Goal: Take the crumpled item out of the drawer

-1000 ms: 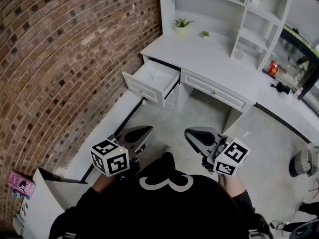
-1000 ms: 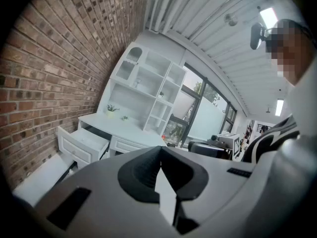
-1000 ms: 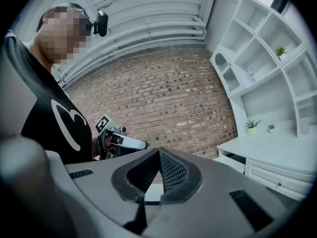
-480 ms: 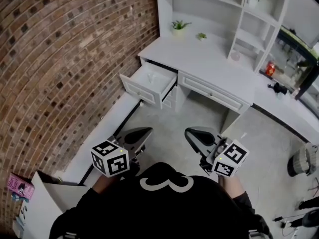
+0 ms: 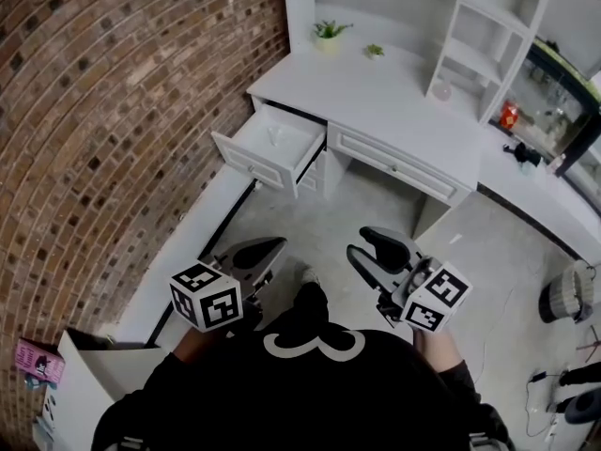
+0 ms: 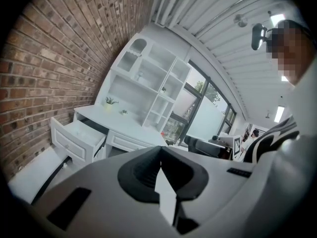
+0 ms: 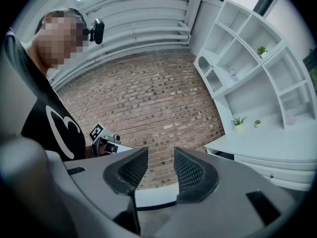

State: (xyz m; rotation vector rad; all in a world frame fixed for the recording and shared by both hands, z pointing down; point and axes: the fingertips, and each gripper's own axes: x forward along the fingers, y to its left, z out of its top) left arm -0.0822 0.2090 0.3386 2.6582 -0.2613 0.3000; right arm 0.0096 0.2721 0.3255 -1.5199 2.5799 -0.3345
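The white desk (image 5: pixel 394 111) stands against the brick wall, its left drawer (image 5: pixel 246 164) pulled open. Something small and pale (image 5: pixel 275 137) lies in the drawer, too small to make out. Both grippers hang low in front of the person, well short of the desk. My left gripper (image 5: pixel 270 245) is shut with nothing in it; in the left gripper view its pads (image 6: pixel 148 170) meet, and the open drawer (image 6: pixel 79 135) shows far off. My right gripper (image 5: pixel 359 243) has its jaws opening, and the right gripper view shows an empty gap between its pads (image 7: pixel 190 172).
A brick wall (image 5: pixel 113 111) runs along the left, with a low white ledge (image 5: pixel 192 242) at its foot. Shelves (image 5: pixel 470 26) with small plants (image 5: pixel 327 32) rise over the desk. The desk's centre drawer (image 5: pixel 399 167) is closed. Grey floor (image 5: pixel 319 214) lies between me and the desk.
The right gripper's jaws have parted from shut. The left gripper stays shut. The desk and drawer have shifted left in the head view, and a shoe now shows on the floor.
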